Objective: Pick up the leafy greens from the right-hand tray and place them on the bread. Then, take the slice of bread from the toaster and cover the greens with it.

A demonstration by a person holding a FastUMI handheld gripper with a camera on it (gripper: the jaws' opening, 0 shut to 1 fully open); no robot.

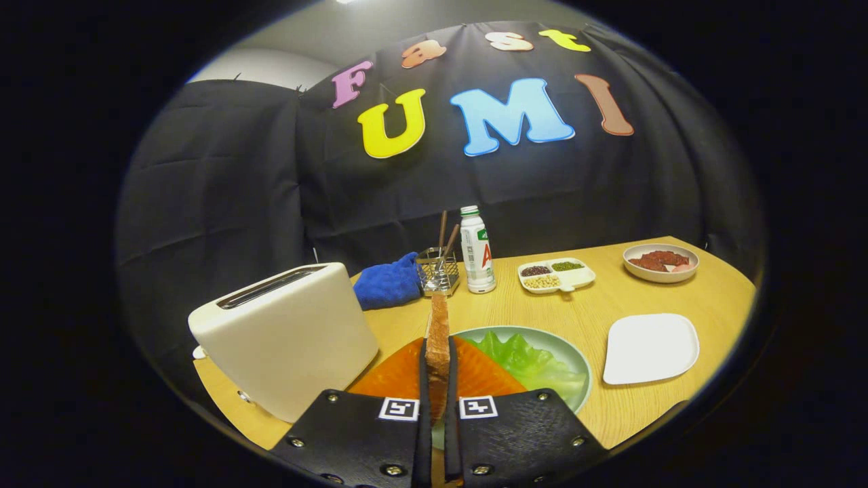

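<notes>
One slice of bread [438,339] stands on edge, pinched between the two fingers of the gripper [437,400], above the green plate [573,356] where the crinkled, glossy lettuce [525,359] lies beside something flat and orange. To cover the greens well, I judge the rigid, brown-crusted slice should be tipped flat and lowered squarely over the lettuce. The smooth cream toaster [291,332] stands close by, its slots looking bare.

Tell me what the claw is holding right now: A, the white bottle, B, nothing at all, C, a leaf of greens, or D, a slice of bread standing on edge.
D: the claw is closed on the slice of bread, which stands on edge between its fingers, above the plate with the leafy greens, beside the toaster.
</notes>
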